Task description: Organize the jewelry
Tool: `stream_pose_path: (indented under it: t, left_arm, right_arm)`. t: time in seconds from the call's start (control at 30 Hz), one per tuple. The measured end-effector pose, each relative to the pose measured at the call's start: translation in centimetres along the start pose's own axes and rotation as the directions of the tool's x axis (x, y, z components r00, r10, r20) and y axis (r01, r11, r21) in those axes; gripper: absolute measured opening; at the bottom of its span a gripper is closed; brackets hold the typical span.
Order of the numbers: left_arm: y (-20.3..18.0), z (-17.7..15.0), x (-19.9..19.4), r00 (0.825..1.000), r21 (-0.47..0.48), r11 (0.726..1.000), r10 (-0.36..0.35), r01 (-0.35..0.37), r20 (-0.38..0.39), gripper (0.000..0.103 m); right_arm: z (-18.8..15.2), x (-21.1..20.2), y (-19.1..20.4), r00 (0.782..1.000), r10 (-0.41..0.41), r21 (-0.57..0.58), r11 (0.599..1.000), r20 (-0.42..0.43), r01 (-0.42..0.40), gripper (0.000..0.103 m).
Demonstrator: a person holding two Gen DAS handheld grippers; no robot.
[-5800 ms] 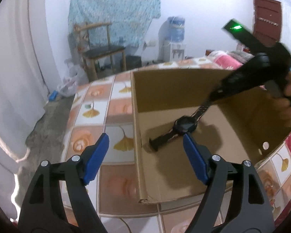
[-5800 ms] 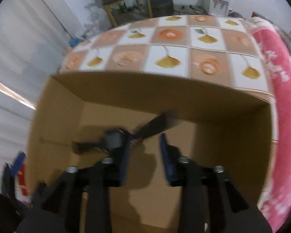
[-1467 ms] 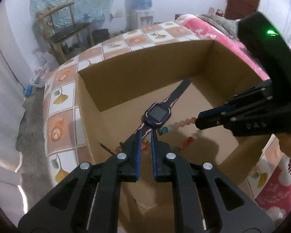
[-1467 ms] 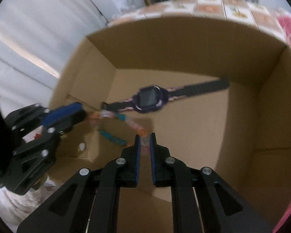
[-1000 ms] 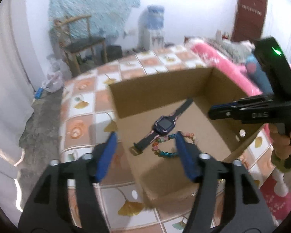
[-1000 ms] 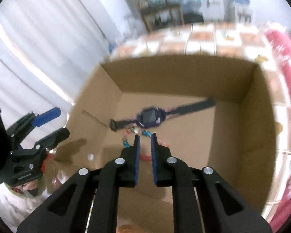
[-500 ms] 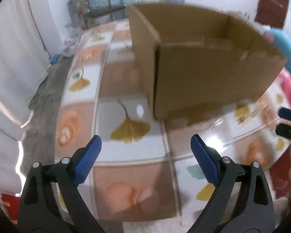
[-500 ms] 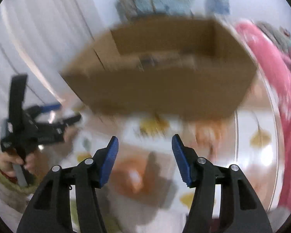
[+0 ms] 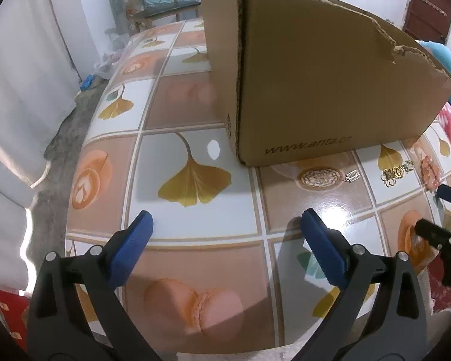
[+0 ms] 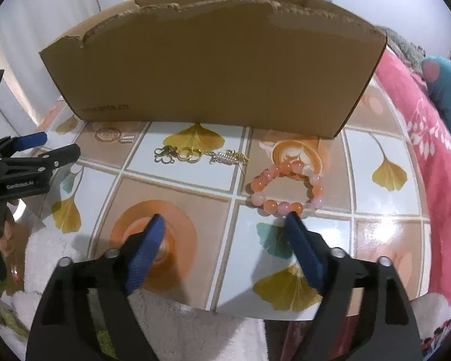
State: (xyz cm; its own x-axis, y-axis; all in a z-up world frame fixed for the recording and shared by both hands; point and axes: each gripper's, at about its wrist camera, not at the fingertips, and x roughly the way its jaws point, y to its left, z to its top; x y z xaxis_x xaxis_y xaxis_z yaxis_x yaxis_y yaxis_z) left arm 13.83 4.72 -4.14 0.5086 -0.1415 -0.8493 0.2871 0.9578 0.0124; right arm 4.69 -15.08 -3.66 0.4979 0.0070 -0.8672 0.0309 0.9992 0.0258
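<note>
Jewelry is what I am after next, and it lies loose on the tiled tabletop [image 10: 180, 186] in front of the cardboard box [image 10: 213, 69]. From my right wrist view the pink bead bracelet [image 10: 285, 185] sits at about one o'clock from the right gripper [image 10: 225, 225], its nearest beads just beside the right-hand fingertip. The gold ring cluster [image 10: 177, 154] and a small chain piece [image 10: 229, 157] lie at twelve o'clock, nearer the box wall, and a little silver clasp [image 10: 127, 139] sits at eleven.

My right gripper's jaws have just been opening and stand wide apart with nothing between them. The left gripper [image 9: 225, 222] is likewise spread, its jaws having just been opening, over bare tile; from there the gold pieces show at about two o'clock.

I judge the bracelet the sensible next pick. I would shift the right gripper toward one o'clock so that one side of the bead loop sits between the pads, come down until the tips nearly meet the tile, then close slowly. Round glossy beads will likely roll or squirt sideways, so I would pinch across a single strand squarely, not the whole loop.
</note>
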Motion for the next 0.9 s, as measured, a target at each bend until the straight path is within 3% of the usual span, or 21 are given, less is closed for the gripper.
stream_pose_path:
  t: [0.17, 0.57, 0.9]
  left_arm:
    - [0.2, 0.3, 0.0, 1.000, -0.009, 1.000, -0.004, 0.004, -0.015, 0.096]
    - [0.2, -0.4, -0.3, 1.000, -0.021, 1.000, -0.002, 0.001, -0.007, 0.096]
    - [0.0, -0.7, -0.4, 1.000, -0.018, 1.000, 0.001, -0.001, 0.000, 0.096]
  right_arm:
    - [-0.4, 0.5, -0.2, 1.000, -0.004, 0.007, 1.000, -0.019, 0.005, 0.096]
    - [0.7, 1.9, 0.0, 0.999, -0.010, 0.015, 1.000, -0.035, 0.010, 0.096]
    - [0.5, 0.6, -0.8, 1.000, 0.017, 0.024, 1.000, -0.019, -0.017, 0.096]
